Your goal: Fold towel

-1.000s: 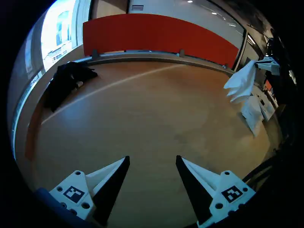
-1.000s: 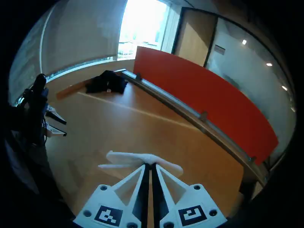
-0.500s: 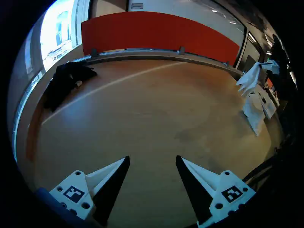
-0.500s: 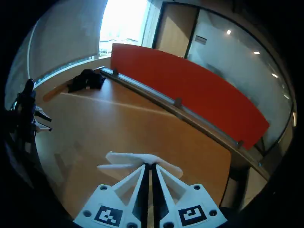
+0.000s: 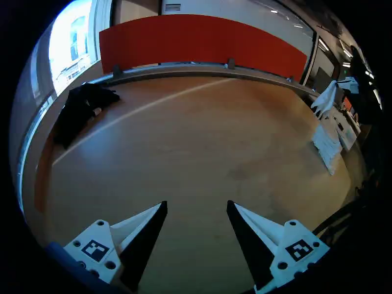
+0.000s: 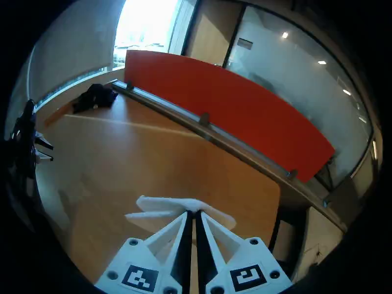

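- Table [image 5: 196, 142]: large, light-brown wood with a dull sheen. A pale straight line [image 5: 147, 108] ran across it from the left edge toward the far edge.
- Red partition [image 5: 206, 41]: stood upright along the table's far edge on a grey rail [image 5: 196, 68] fitted with small brackets.
- Black cloth [image 5: 78, 105]: a crumpled heap that lay on the surface at the table's far left corner.
- Left gripper [image 5: 196, 203]: hung low over the table's near edge with its fingers spread wide and nothing between them. In the right gripper view the same gripper [image 6: 45, 149] appeared small at the table's left edge, held by a dark-sleeved person.
- Right gripper [image 6: 195, 214]: fingers drawn almost together, pinching the towel.
- Towel [image 6: 181, 206]: white and bunched, with folds that fanned out to either side of the fingertips, held above the table's wood. In the left gripper view the towel [image 5: 325, 97] hung at the table's right edge, raised off the surface.
- White piece [image 5: 327, 144]: lay below the towel by the right edge. Whether it belonged to the towel could not be told.
- Window [image 6: 142, 29]: bright with daylight, beyond the table's far left corner.
- Door [image 6: 210, 36]: plain wood, beside the window.
- Glass wall [image 6: 294, 68]: rose behind the partition and reflected small ceiling lights [image 6: 284, 35].
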Demonstrator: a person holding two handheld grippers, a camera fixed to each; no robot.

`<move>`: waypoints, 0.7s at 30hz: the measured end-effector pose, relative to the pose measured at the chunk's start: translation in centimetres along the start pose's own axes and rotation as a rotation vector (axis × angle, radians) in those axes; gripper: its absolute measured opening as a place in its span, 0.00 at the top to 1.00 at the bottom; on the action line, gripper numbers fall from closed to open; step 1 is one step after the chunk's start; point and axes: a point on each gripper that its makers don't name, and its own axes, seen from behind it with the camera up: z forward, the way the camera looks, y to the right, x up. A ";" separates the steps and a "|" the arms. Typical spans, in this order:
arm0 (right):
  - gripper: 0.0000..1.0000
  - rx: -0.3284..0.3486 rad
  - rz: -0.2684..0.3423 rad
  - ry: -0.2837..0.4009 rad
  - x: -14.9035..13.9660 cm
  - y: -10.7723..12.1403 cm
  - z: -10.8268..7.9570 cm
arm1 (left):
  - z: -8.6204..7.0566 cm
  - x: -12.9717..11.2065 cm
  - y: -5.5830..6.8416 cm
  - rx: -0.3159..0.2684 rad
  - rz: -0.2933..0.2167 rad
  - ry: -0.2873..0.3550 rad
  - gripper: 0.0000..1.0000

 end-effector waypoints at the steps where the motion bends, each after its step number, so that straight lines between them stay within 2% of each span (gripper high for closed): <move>1: 0.96 -0.001 0.003 -0.003 -0.3 0.1 0.0 | 0.0 0.0 0.1 0.000 0.001 0.000 0.10; 11: 0.96 -0.009 0.027 -0.023 -2.5 0.6 -0.7 | 0.0 0.4 0.9 -0.007 0.014 -0.003 0.10; 21: 0.96 -0.027 0.049 -0.057 -5.6 0.2 -2.4 | 0.0 0.5 1.2 -0.018 0.025 -0.004 0.10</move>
